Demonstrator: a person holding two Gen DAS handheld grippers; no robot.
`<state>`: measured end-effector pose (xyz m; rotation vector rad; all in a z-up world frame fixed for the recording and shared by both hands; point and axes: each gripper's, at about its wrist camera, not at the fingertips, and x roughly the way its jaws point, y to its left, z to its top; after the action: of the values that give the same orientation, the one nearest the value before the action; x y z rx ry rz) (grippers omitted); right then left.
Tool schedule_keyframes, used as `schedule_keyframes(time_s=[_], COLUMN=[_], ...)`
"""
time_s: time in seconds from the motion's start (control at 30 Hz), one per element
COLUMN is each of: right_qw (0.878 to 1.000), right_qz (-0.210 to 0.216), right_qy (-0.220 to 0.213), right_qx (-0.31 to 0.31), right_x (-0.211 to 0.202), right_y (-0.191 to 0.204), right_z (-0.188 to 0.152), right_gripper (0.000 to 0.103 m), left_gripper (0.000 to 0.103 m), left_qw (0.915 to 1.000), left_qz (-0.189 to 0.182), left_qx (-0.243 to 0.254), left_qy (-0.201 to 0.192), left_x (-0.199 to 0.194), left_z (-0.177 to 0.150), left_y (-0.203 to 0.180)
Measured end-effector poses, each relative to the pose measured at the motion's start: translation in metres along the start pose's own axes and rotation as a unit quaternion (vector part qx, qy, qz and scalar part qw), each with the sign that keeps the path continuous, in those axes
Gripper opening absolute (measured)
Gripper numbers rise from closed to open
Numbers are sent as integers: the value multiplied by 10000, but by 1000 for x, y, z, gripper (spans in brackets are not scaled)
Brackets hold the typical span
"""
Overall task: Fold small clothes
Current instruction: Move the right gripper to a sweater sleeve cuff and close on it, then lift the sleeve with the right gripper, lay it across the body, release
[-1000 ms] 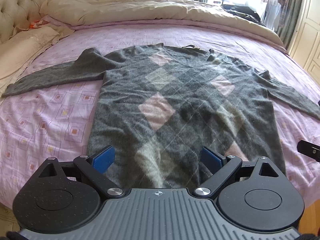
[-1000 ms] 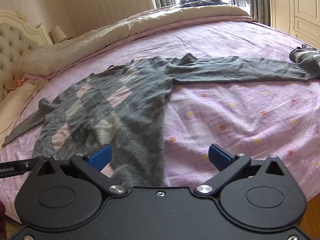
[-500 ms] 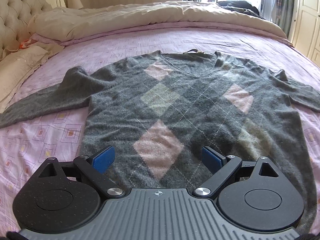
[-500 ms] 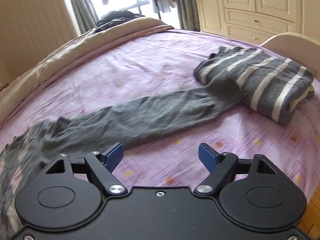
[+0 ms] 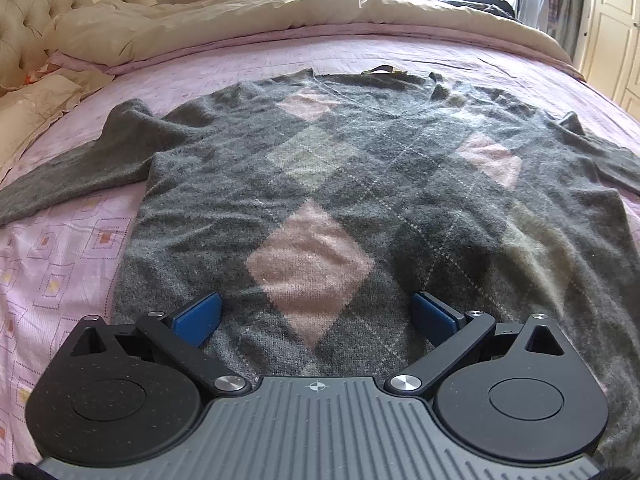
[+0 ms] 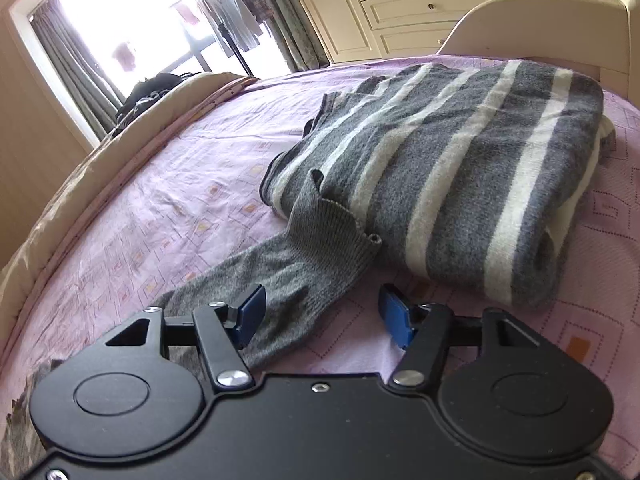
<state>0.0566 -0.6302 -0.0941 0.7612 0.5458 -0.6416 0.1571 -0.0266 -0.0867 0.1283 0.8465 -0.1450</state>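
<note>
A grey argyle sweater (image 5: 340, 184) with pink diamonds lies flat, front up, on the pink bedsheet (image 5: 60, 272), sleeves spread out. My left gripper (image 5: 316, 316) is open and empty, just above the sweater's lower body. In the right wrist view, the sweater's right sleeve (image 6: 288, 268) stretches across the sheet, its ribbed cuff resting against a folded grey-and-white striped sweater (image 6: 460, 168). My right gripper (image 6: 322, 314) is open and empty, low over the sleeve near the cuff; the left finger (image 6: 250, 314) is over the sleeve.
A beige duvet (image 5: 280, 16) lies along the far side of the bed, with pillows (image 5: 36, 100) and a tufted headboard (image 5: 28, 4) at left. A cream footboard (image 6: 540, 28) and wardrobe drawers (image 6: 420, 8) stand behind the striped sweater. A window (image 6: 140, 12) is at the back.
My right gripper has swung right along the sleeve and come close to its cuff and the striped sweater. My left gripper has moved forward and lower over the sweater's body. Both stay open.
</note>
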Motion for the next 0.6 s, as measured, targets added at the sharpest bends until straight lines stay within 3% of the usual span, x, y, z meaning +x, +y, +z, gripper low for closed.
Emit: schedule_keyframes(time_s=[0.03,0.07,0.1,0.2,0.33,0.47,0.6], right_qw=[10000,10000,10000,9997,9950,9831,9616], right_qz=[-8,0,49,19,290,863,1599], right_qy=[28,70,84,20,-101,-98,-36], right_qx=[15,5,4,-251,-952,-1611,-2231], right_x=[3,5,5,-5,-30,-55,-78], right_y=[-1,-1,1,20,79,160,252], right_z=[2,4,7,15,25,24,1], right_gripper=[42,17,12,12,12,12,11], left_gripper=[103,103,103,102,98,96,96], left_qw=[10000,10000,10000,9999,9997,9995,9989], left_qz=[3,5,-4,-105,-232,-210,-217], left_qx=[4,4,17,99,-104,-227,-377], left_qy=[3,6,15,80,62,-84,-149], left_x=[0,0,0,1,-7,-21,-34], left_z=[0,1,1,4,9,13,12], left_y=[0,0,0,1,12,25,45])
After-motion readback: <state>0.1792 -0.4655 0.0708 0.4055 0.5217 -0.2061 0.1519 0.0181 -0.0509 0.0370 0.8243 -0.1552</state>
